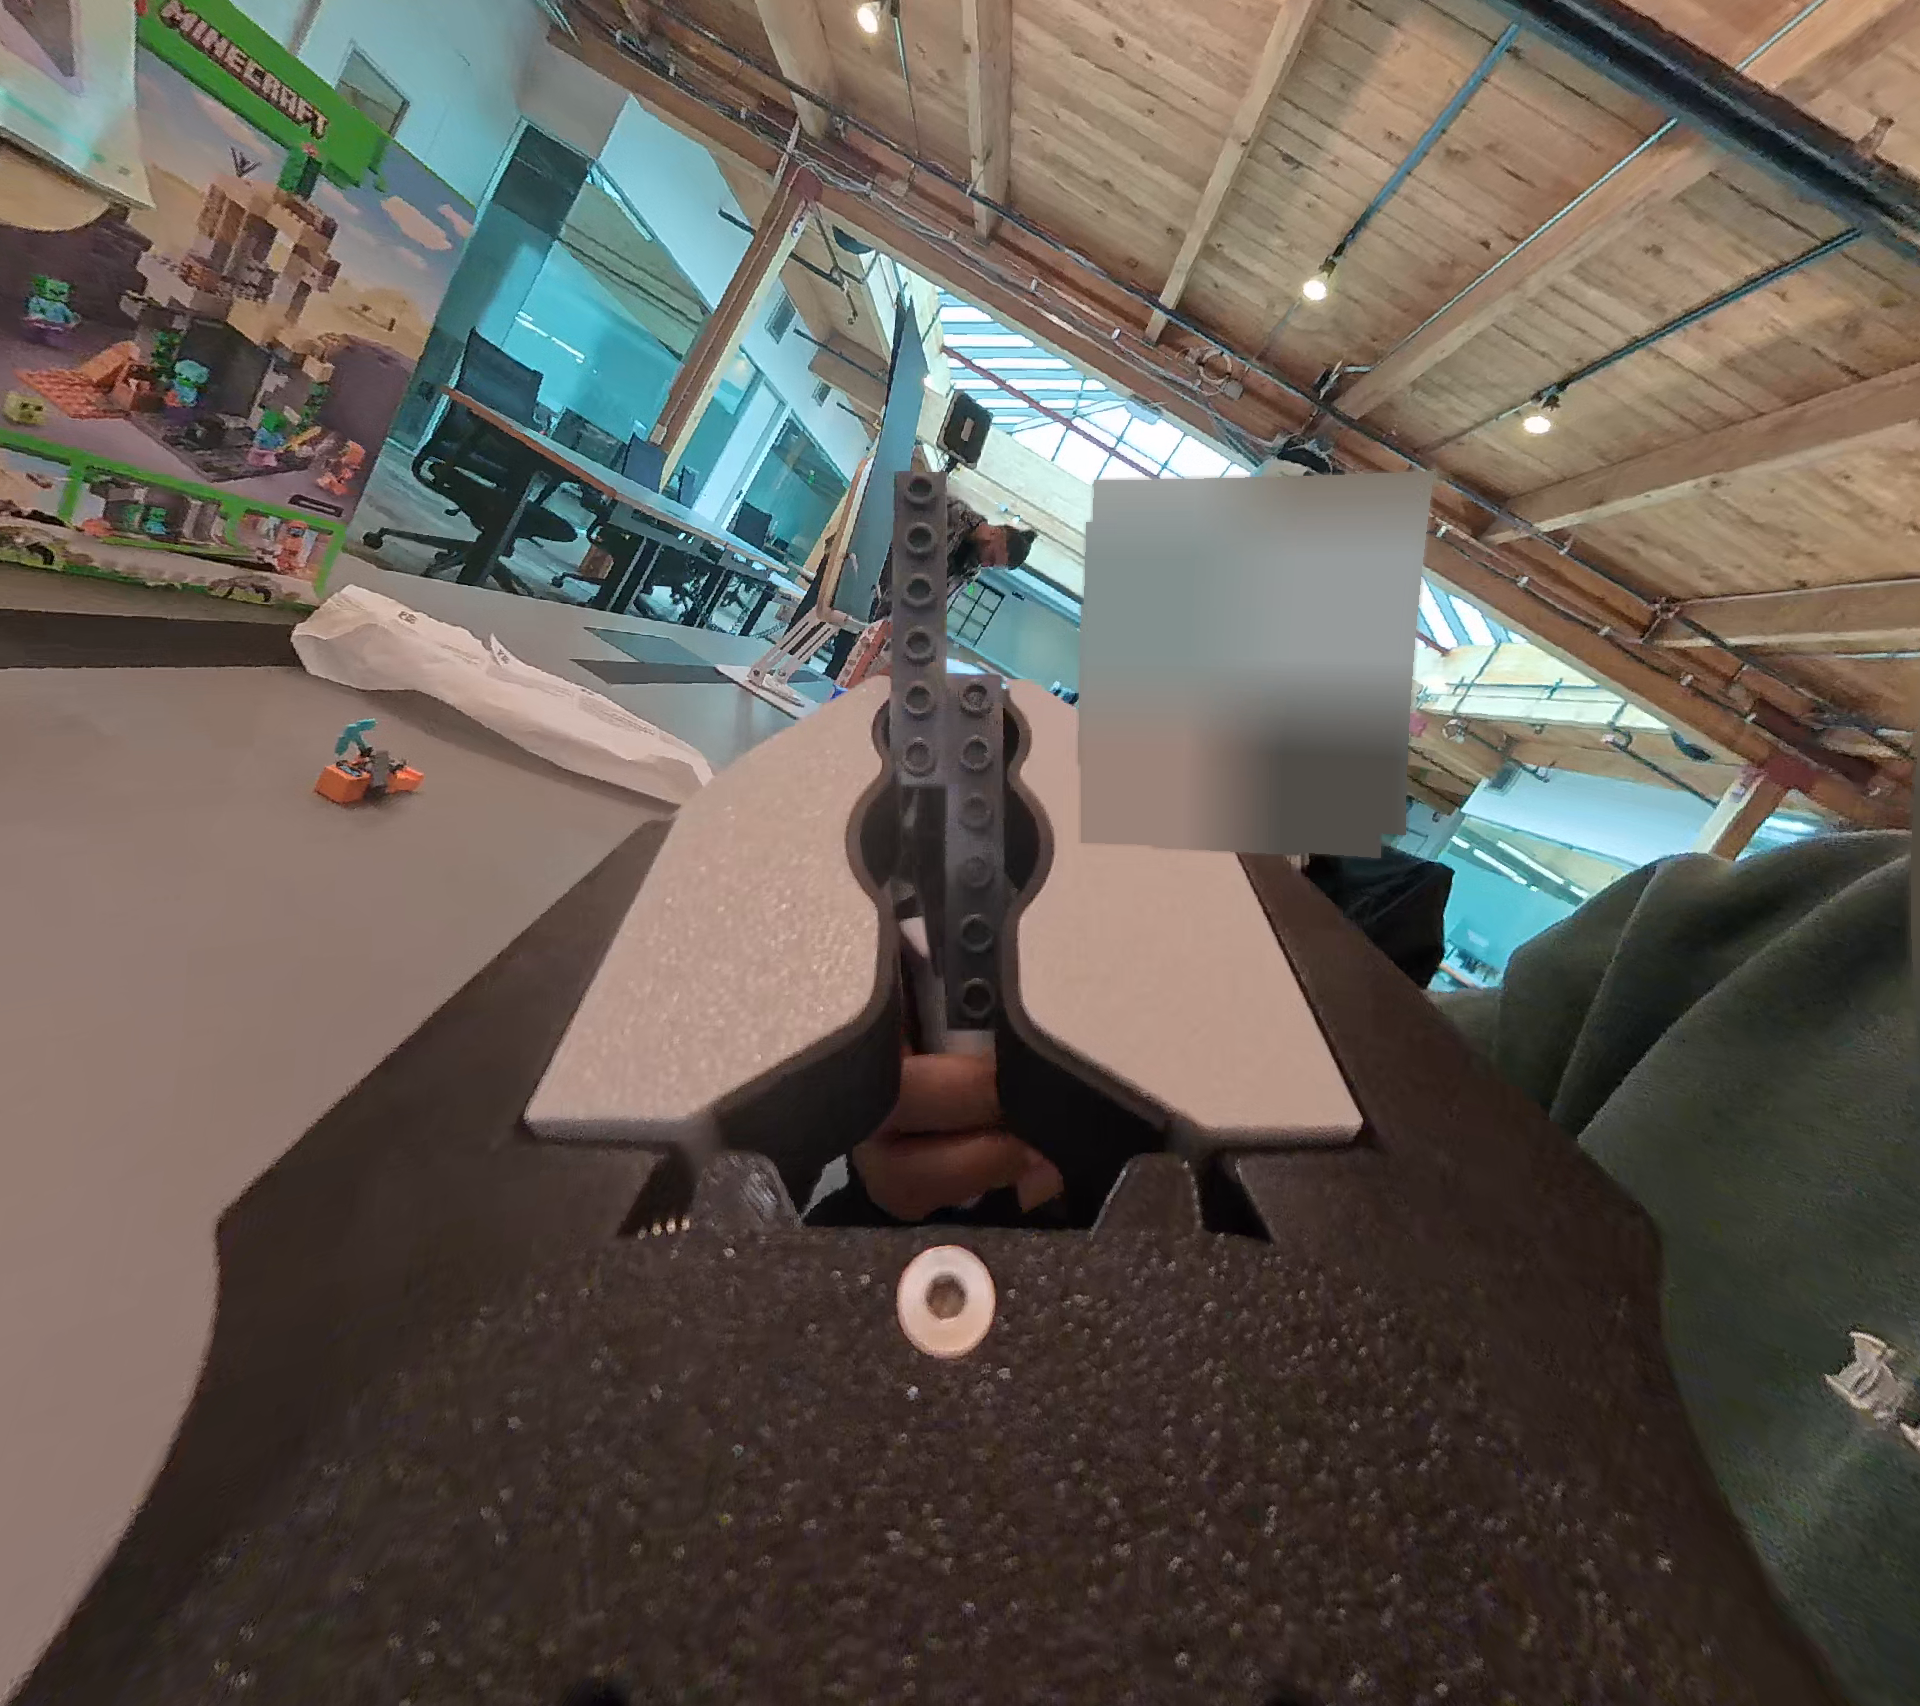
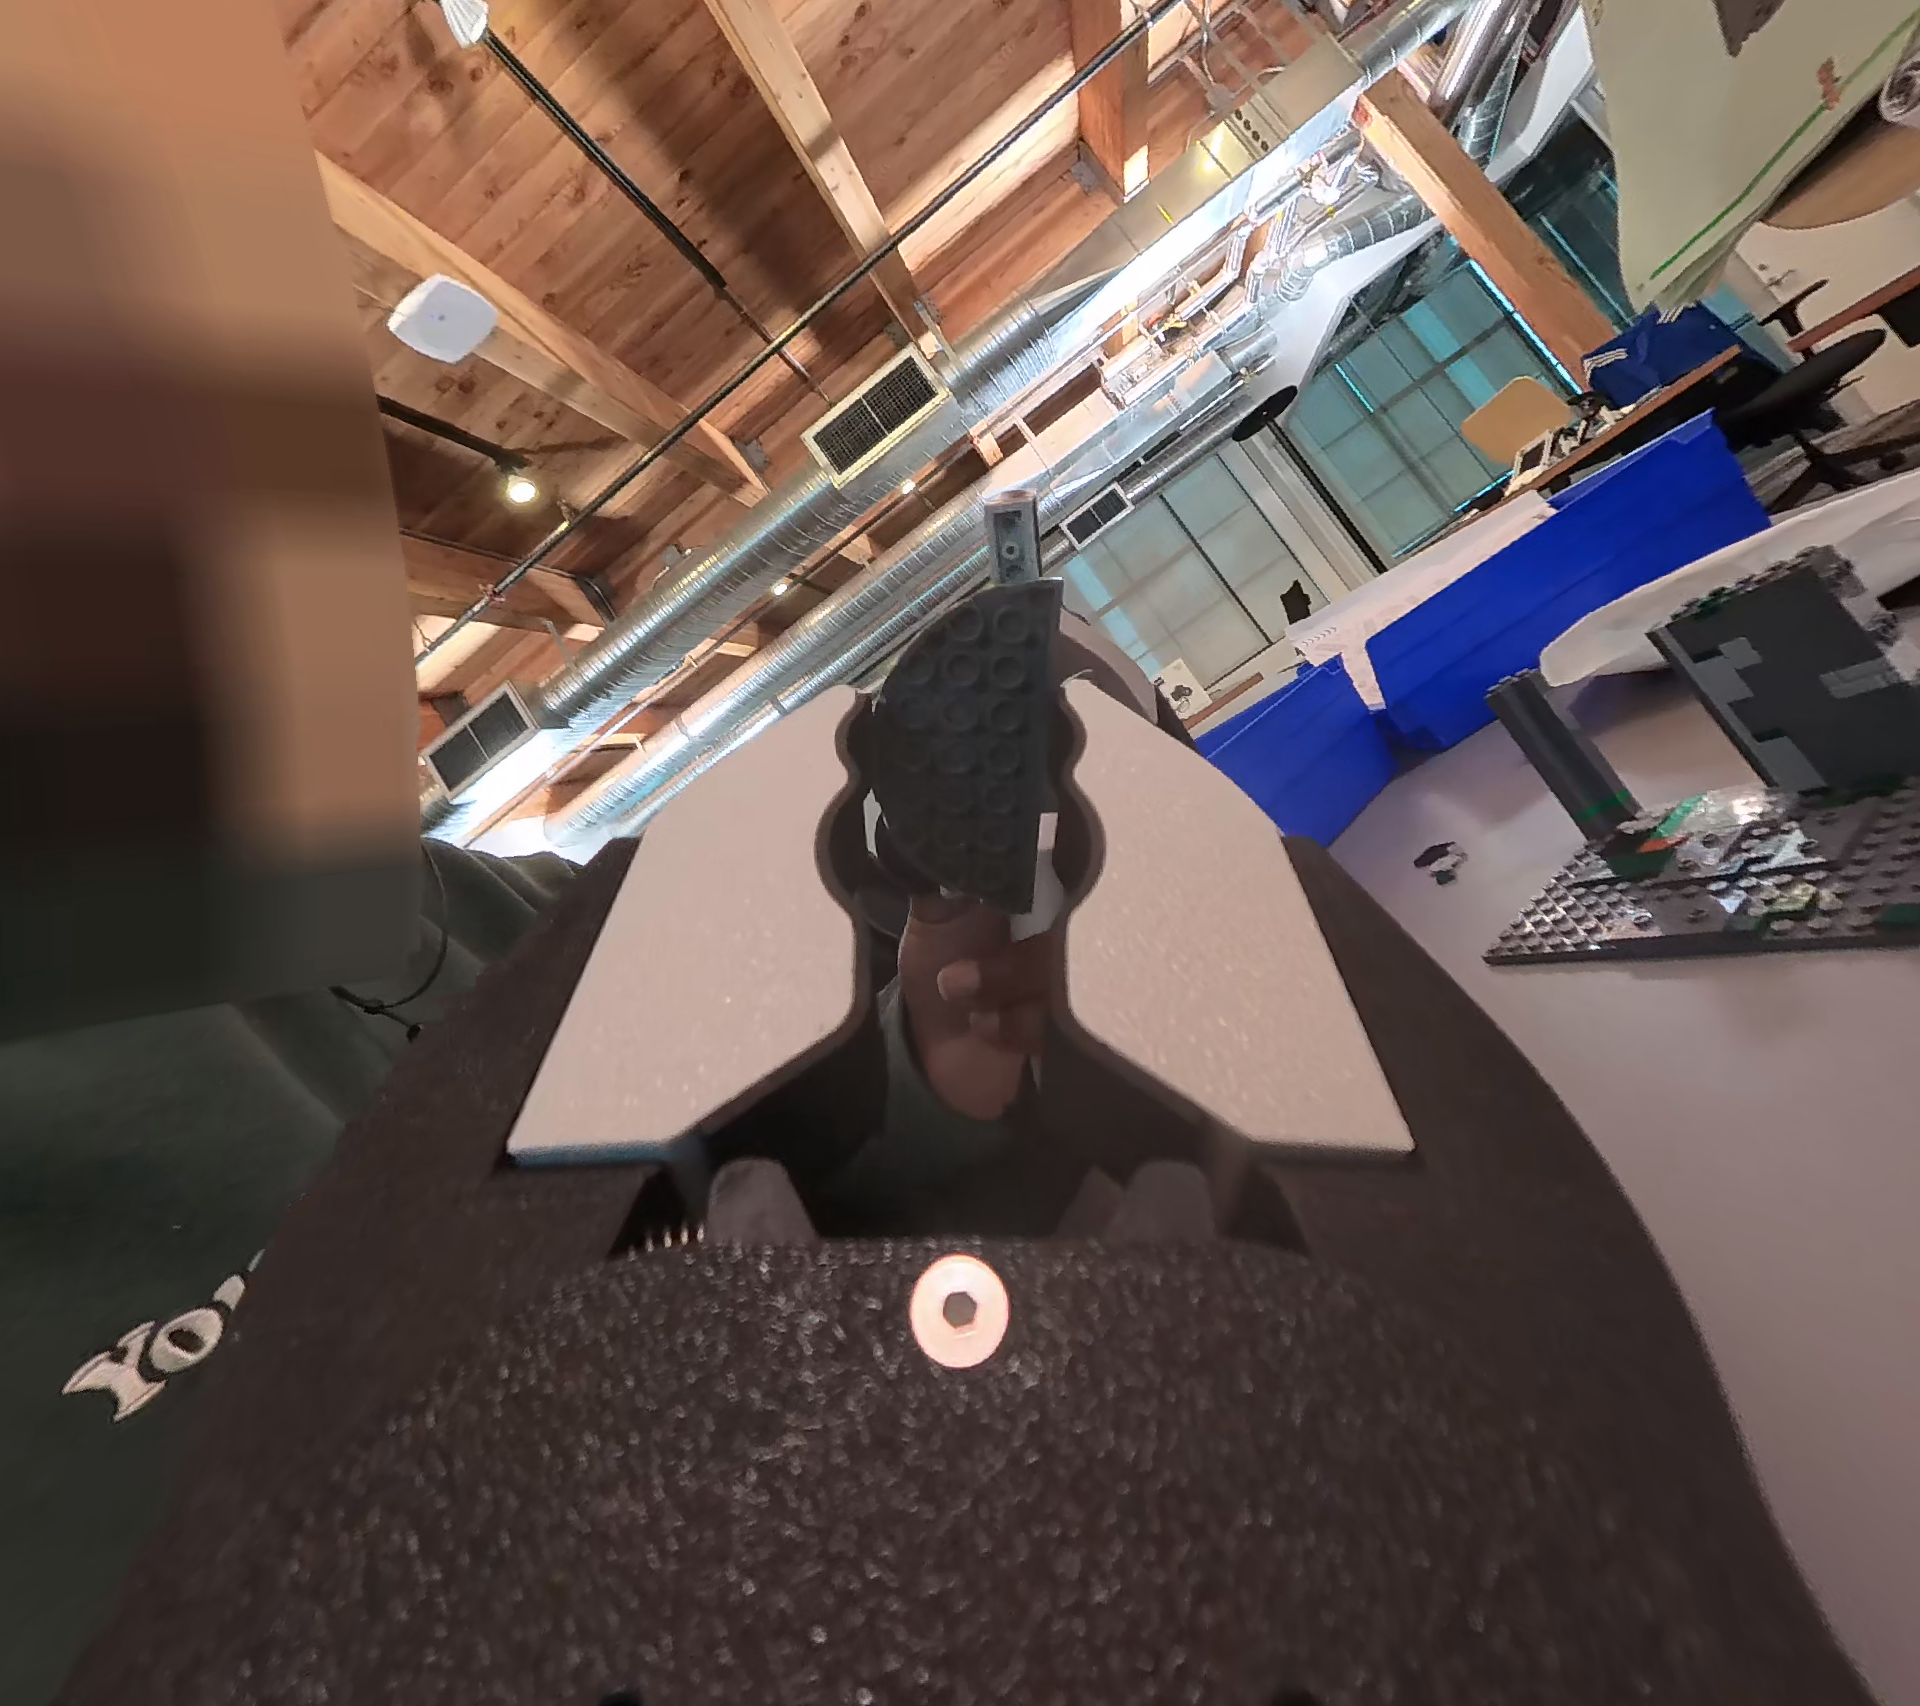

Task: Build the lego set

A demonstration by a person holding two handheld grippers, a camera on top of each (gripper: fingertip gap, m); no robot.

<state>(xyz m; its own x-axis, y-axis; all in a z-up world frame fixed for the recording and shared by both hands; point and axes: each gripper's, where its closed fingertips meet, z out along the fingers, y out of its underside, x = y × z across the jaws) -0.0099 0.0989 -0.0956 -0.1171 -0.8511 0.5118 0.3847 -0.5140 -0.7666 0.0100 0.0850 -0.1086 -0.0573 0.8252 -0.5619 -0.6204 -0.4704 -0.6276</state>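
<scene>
I hold both grippers tilted steeply upward, toward the timber ceiling. My left gripper has its jaws pinching a dark grey studded plate assembly: two narrow strips joined side by side, offset, the longer projecting past the fingertips. My right gripper has its jaws pinching a dark grey rounded wedge plate, studs facing the camera, with a light grey narrow piece standing up behind its top edge. On the grey table sit a small orange figure build, a crumpled white paper bag and the set's box. At right, the partly built dark model stands on its baseplate; blue bins lie beyond, contents not discernible.
</scene>
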